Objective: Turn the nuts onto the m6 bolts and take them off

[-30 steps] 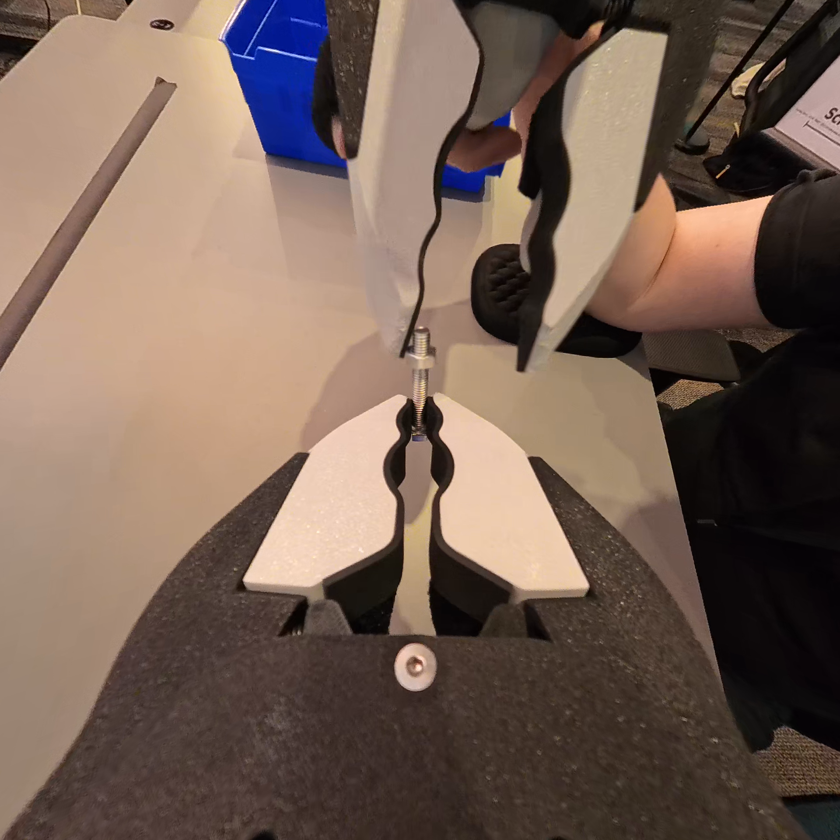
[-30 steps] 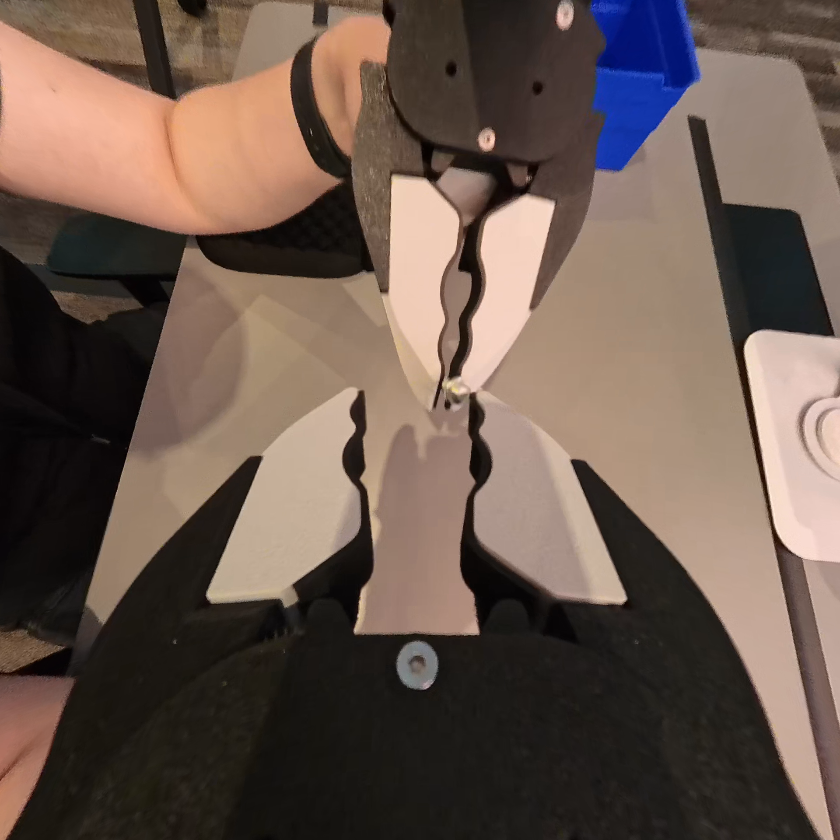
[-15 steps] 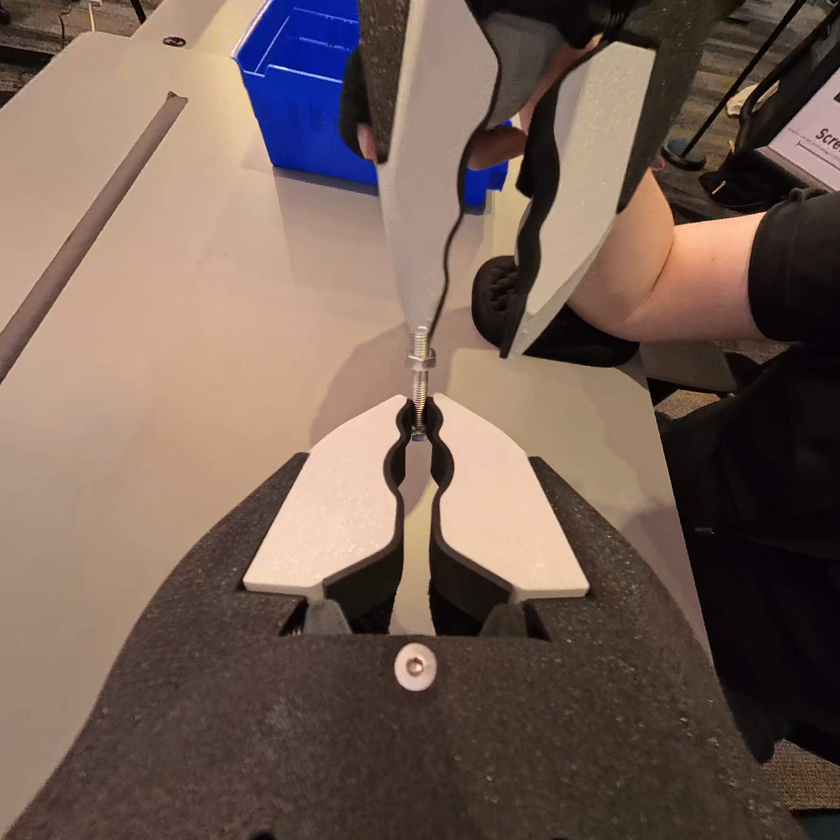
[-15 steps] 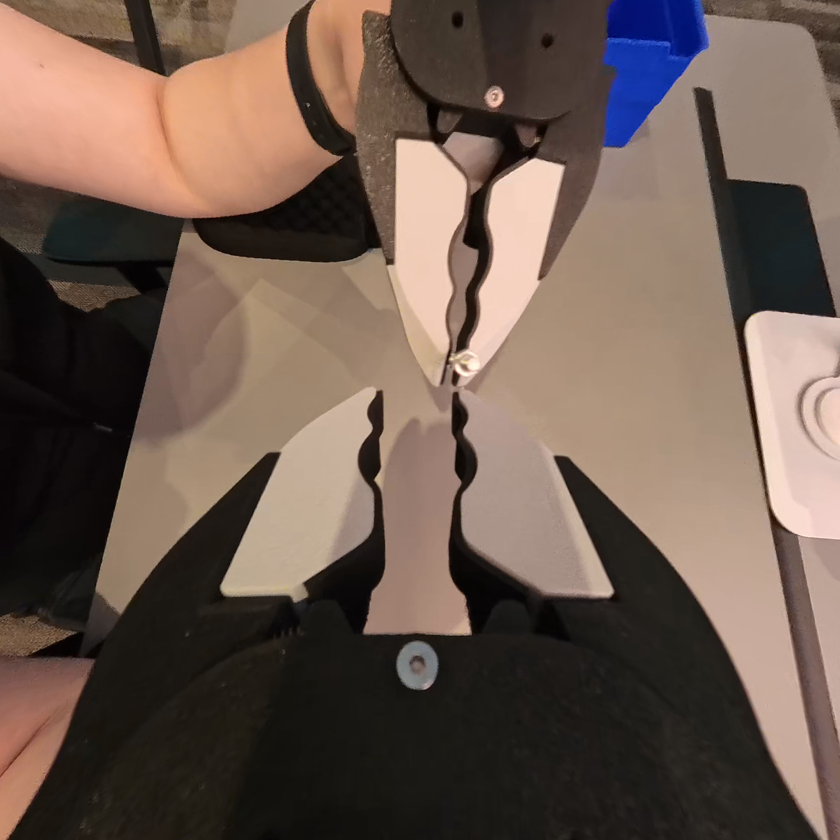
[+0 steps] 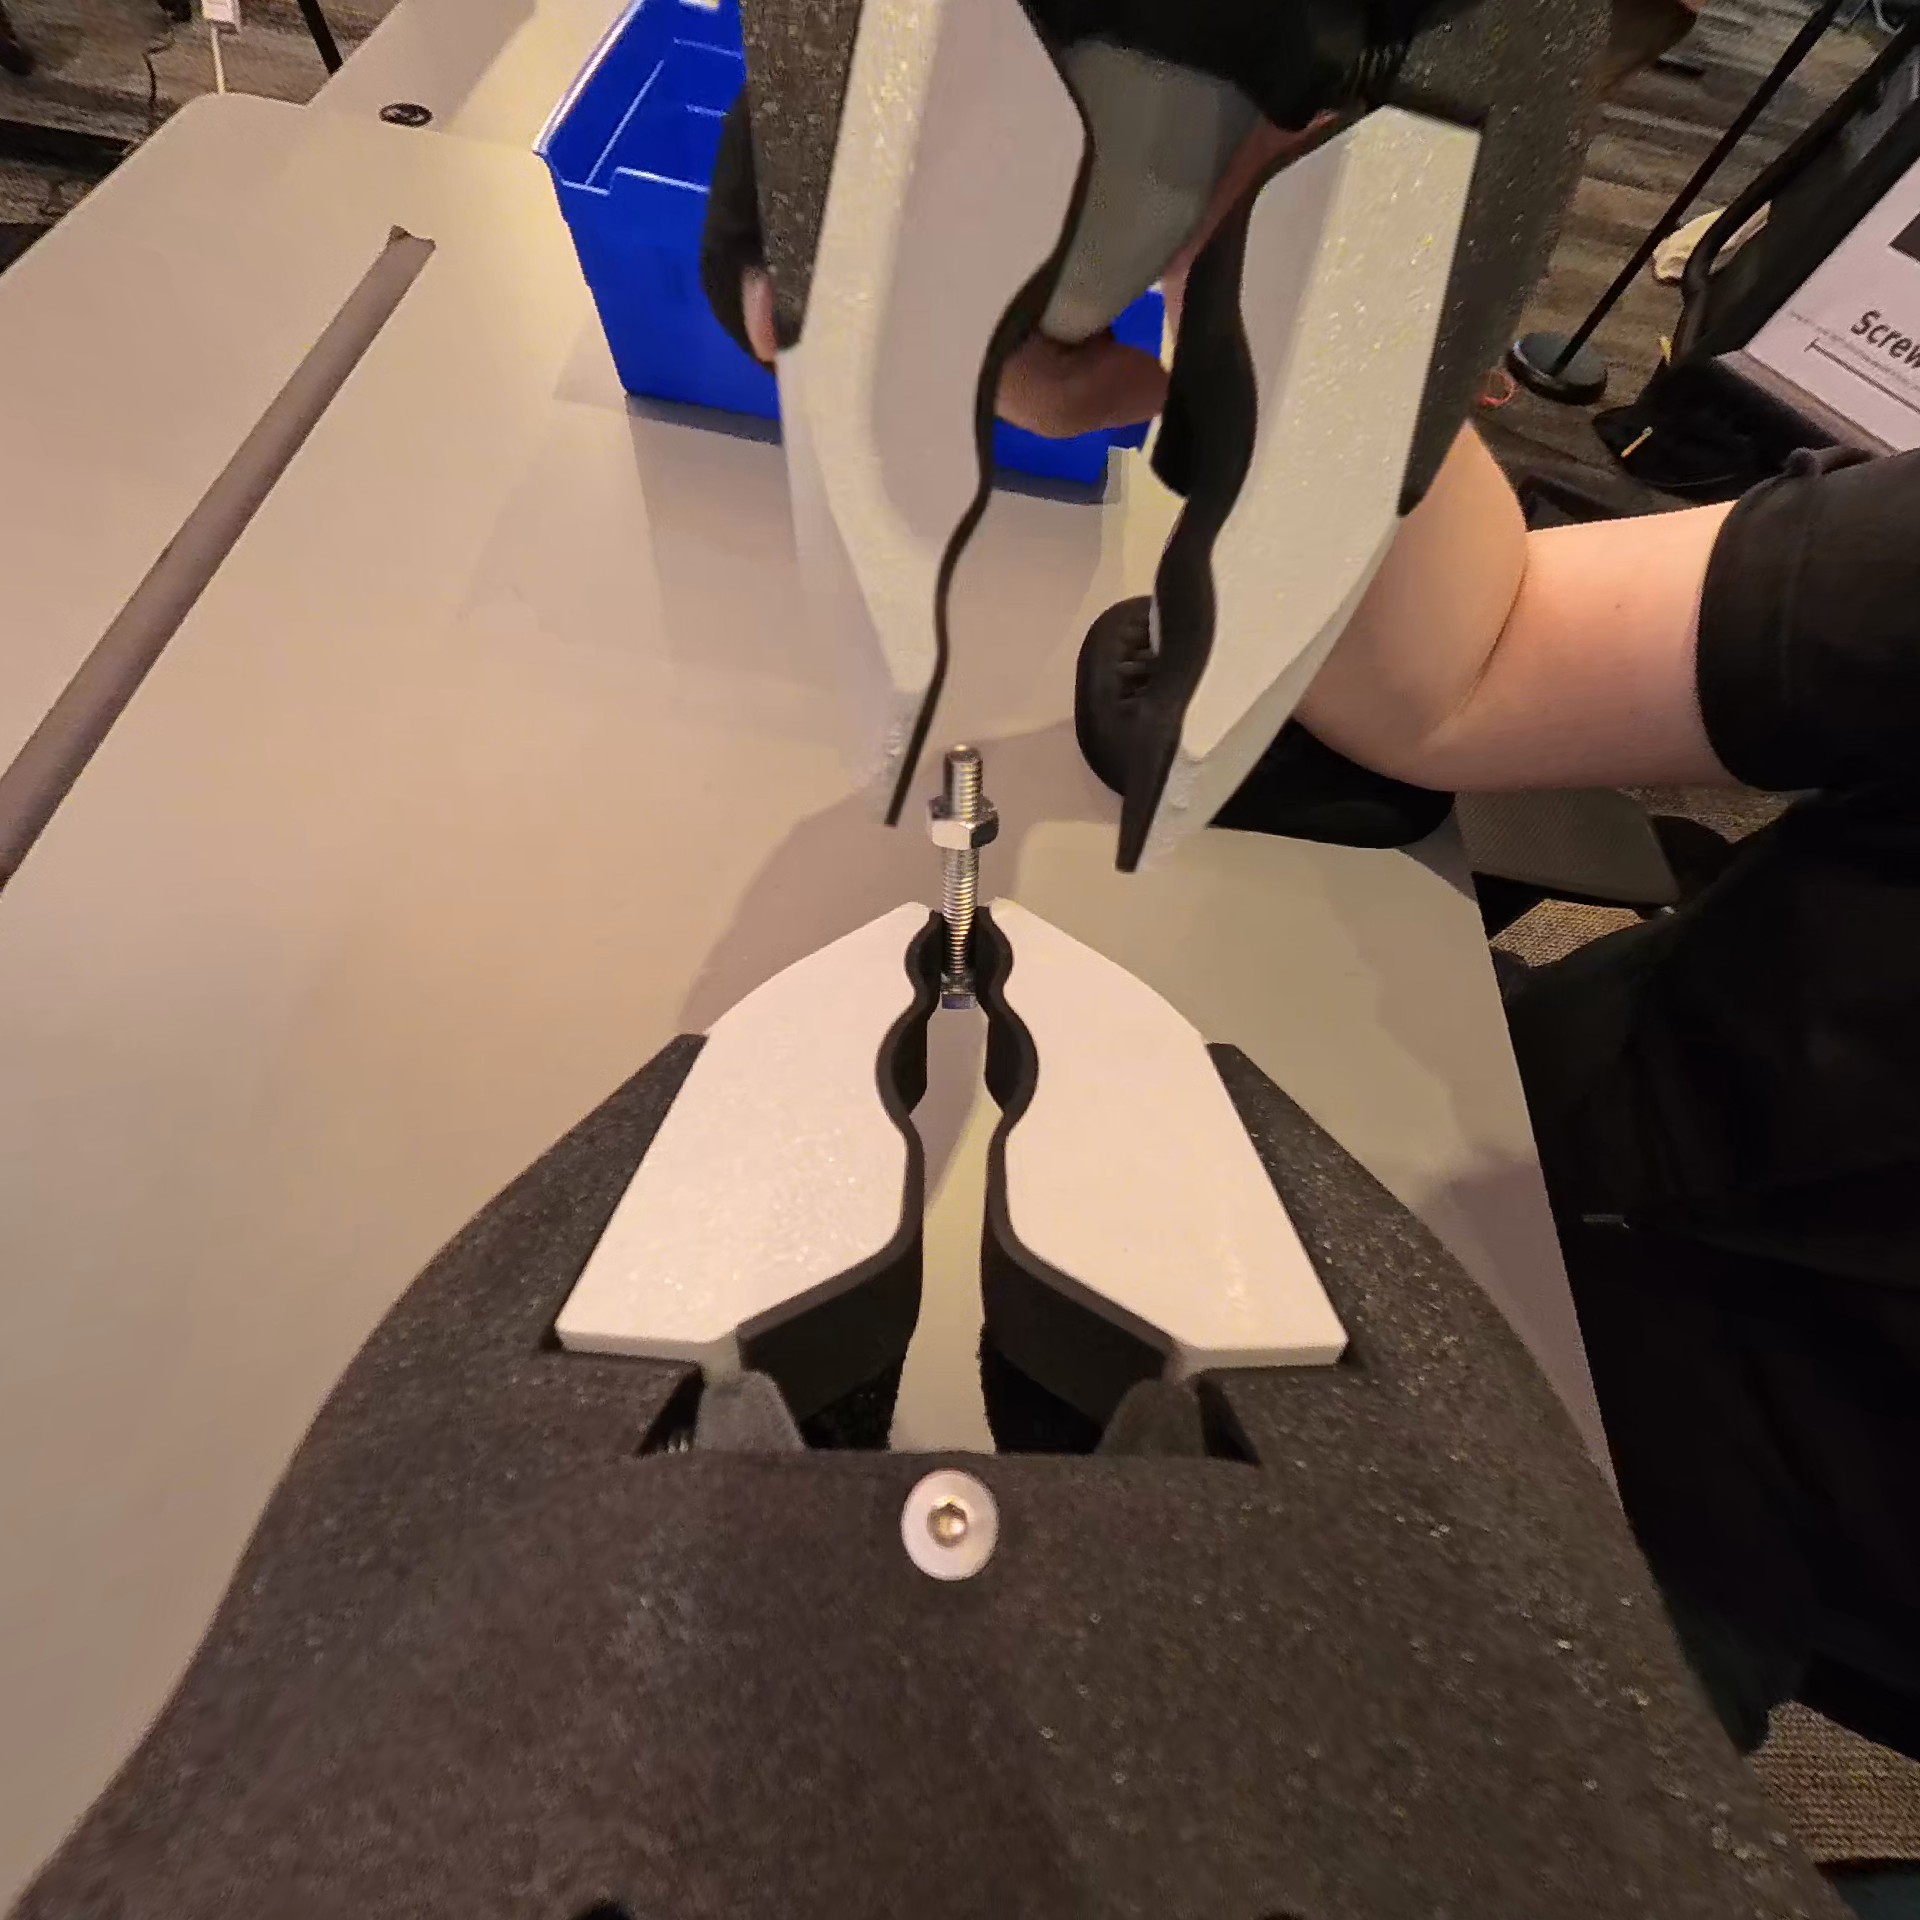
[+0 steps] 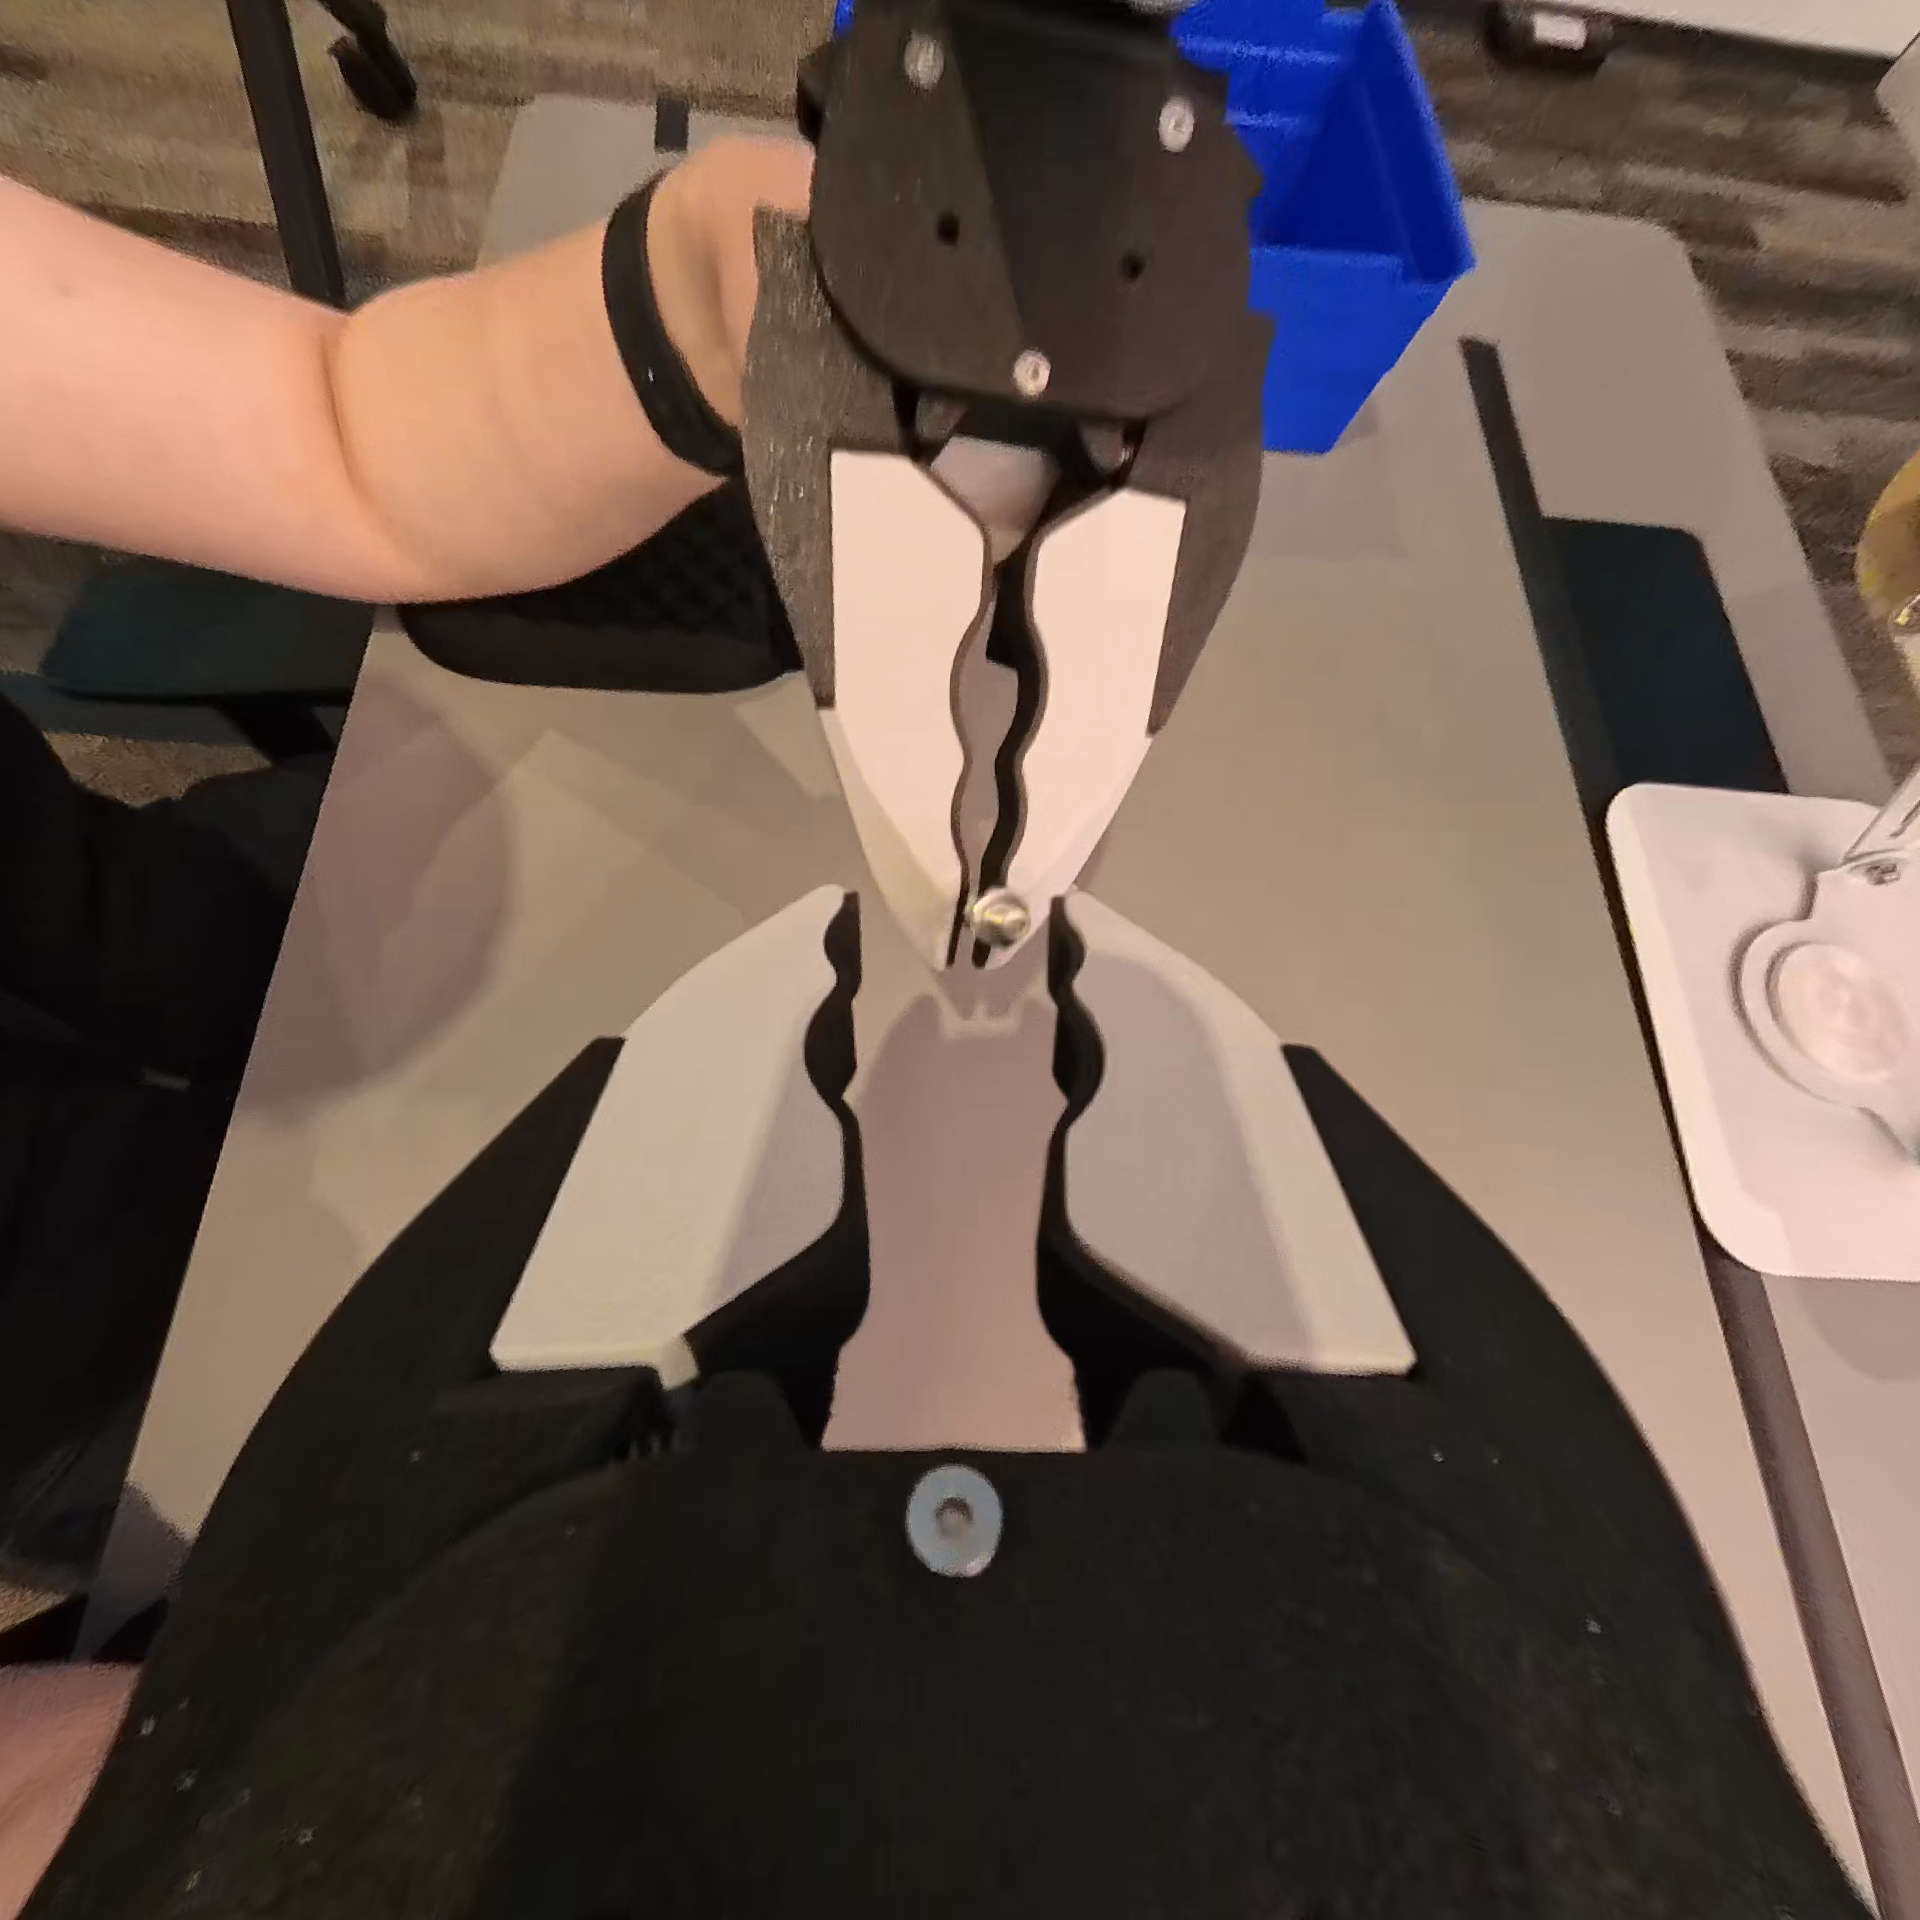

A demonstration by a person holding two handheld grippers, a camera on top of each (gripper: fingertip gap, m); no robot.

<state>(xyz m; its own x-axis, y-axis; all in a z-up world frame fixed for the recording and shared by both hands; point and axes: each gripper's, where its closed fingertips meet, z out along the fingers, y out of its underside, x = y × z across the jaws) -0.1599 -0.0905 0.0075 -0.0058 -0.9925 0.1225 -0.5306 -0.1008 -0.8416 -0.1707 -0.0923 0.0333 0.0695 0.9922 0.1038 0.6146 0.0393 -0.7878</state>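
Worktop (image 5: 364, 831): grey, slotted, blue bin (image 5: 665, 208) at far end
Left tool (image 5: 958, 920): clamps bolt (image 5: 957, 894) upright
Right tool (image 5: 1008, 842): wide around nut (image 5: 961, 821)

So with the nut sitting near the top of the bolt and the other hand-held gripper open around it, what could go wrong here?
1. The right hand-held gripper is open and off-centre: the nut sits by one finger, so closing may catch it off-centre or push the bolt.
2. The left hand-held gripper pinches only the bolt's lower end at its tips; a sideways push could tilt it.
3. The nut is near the bolt's tip and could drop.
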